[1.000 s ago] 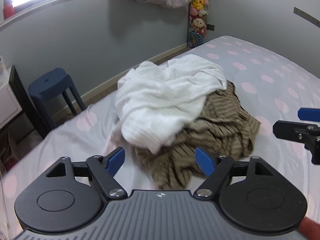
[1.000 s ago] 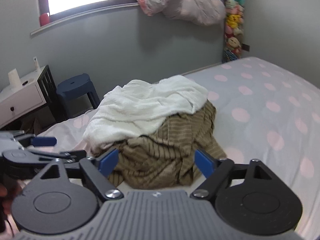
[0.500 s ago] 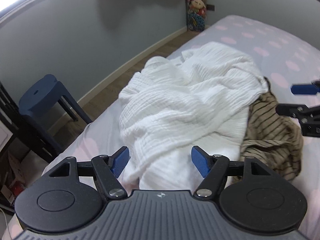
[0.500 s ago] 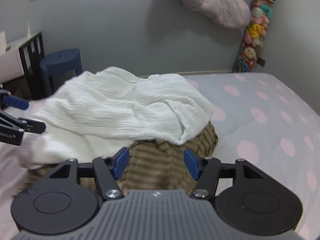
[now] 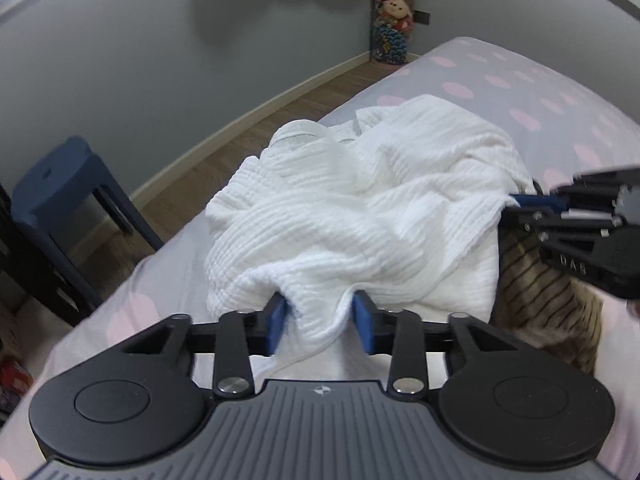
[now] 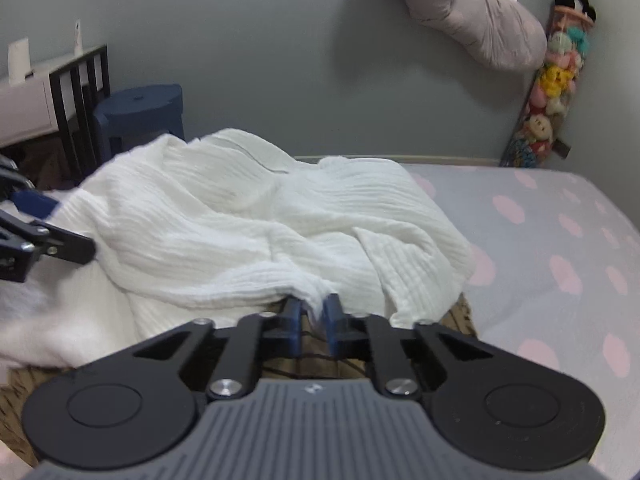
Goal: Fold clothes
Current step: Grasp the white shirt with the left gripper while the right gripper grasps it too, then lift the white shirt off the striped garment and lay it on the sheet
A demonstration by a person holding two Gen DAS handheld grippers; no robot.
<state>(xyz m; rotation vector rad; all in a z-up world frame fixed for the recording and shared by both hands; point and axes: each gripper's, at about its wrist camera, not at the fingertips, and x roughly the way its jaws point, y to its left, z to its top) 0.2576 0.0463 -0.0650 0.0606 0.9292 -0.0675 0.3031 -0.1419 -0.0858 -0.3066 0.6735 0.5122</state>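
While both tools pinch white cloth (image 5: 360, 208), pink-dotted bed (image 6: 560, 216), grey wall (image 6: 280, 60), blue stool (image 5: 60, 184)

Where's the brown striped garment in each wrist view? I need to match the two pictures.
Left wrist: the striped garment shows at the right edge, under the white garment, just below the right claw.
Right wrist: only a strip of it shows at bottom centre, behind the claw's fingers, under the white garment's edge.
Shared landmark: the blue stool by the wall, on the left in both views.
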